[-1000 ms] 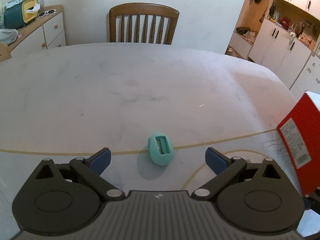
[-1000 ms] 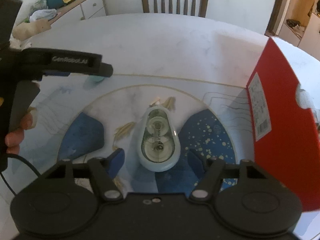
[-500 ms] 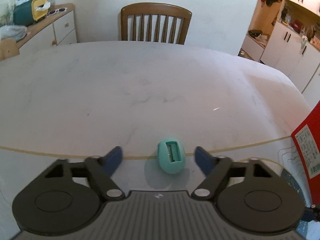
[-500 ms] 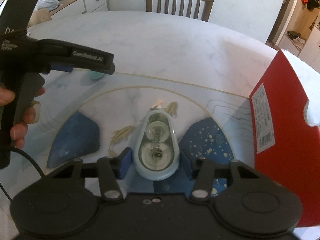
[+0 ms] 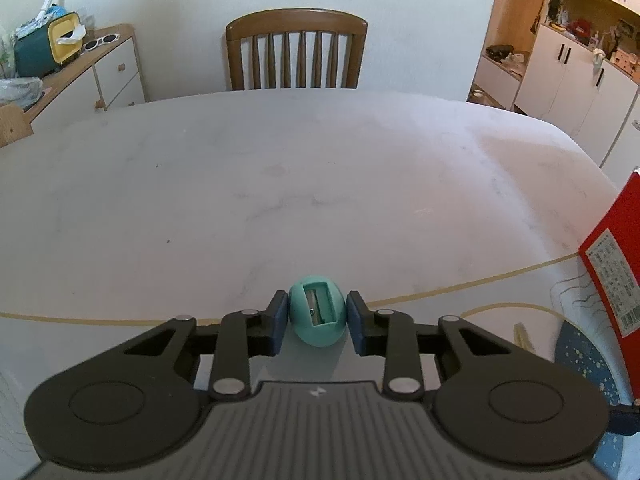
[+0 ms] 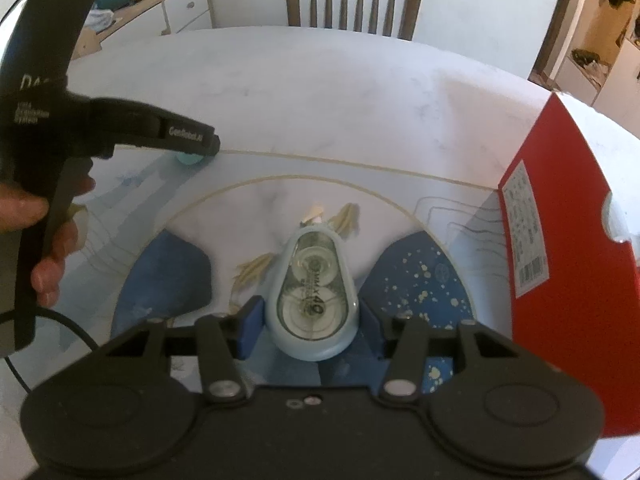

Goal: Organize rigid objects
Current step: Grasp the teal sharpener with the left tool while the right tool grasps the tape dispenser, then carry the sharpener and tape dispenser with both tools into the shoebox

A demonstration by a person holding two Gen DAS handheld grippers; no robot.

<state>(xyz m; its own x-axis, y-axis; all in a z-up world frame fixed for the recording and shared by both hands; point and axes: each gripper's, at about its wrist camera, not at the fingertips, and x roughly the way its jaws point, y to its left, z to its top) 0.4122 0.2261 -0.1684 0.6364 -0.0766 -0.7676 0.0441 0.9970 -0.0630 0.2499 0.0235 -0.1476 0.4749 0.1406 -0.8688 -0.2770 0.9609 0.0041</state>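
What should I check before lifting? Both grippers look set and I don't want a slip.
1. Left gripper shut on sharpener: ok, both pads touch its sides.
2. Sharpener centred between pads: ok.
3. Right gripper shut on tape roller: ok, pads at its wide end.
4. Roller held squarely: cannot tell, pads grip only its near end.
5. Red box clear of right gripper: ok, it stands apart to the right.
6. Box opening reachable: cannot tell, not shown.

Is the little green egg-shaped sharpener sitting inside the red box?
No, the green sharpener sits on the table between the left gripper fingers, with the red box off to the right.
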